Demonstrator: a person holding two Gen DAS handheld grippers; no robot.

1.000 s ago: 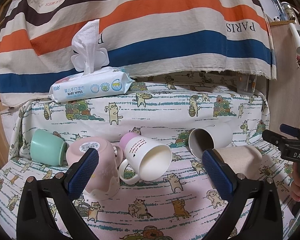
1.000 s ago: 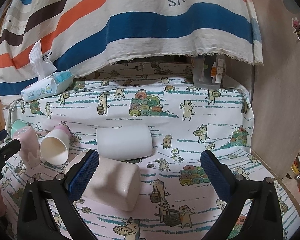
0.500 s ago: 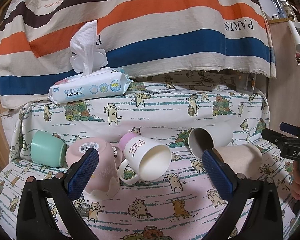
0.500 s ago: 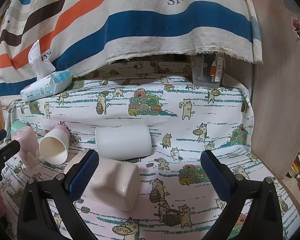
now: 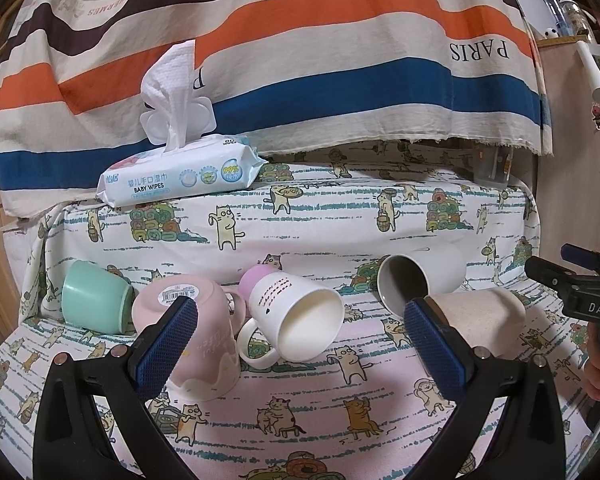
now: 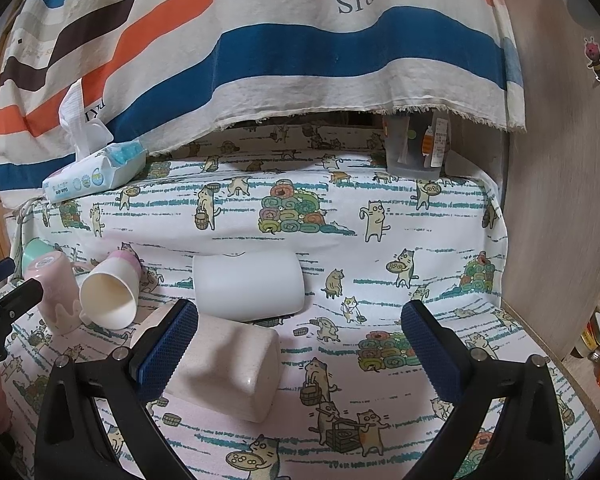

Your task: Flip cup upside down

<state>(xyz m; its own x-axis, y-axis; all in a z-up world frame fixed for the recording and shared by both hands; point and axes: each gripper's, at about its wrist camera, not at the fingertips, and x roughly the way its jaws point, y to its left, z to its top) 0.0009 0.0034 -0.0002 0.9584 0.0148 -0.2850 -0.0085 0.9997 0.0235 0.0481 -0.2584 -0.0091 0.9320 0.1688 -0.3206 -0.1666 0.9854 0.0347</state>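
Almost nothing has moved since a second ago; the left view has only slid a tiny bit, and the cups lie where they were. The left gripper [image 5: 300, 340] is spread wide and holds nothing. The right gripper [image 6: 300, 338] is spread wide too, with nothing between its fingers.

Five cups sit on the cat cloth [image 5: 340, 216]. The pink cup [image 5: 196, 336] stands upside down, just beside the green cup [image 5: 96, 300], which lies on its side. The white mug with the purple bottom [image 5: 296, 320] lies on its side, its mouth toward the camera. The big white cup [image 6: 248, 284] lies on its side too. The beige cup [image 6: 228, 364] lies just in front of it, near the right gripper's left finger.

A baby wipes pack [image 5: 180, 178] rests further back, under the striped cloth [image 5: 300, 60].
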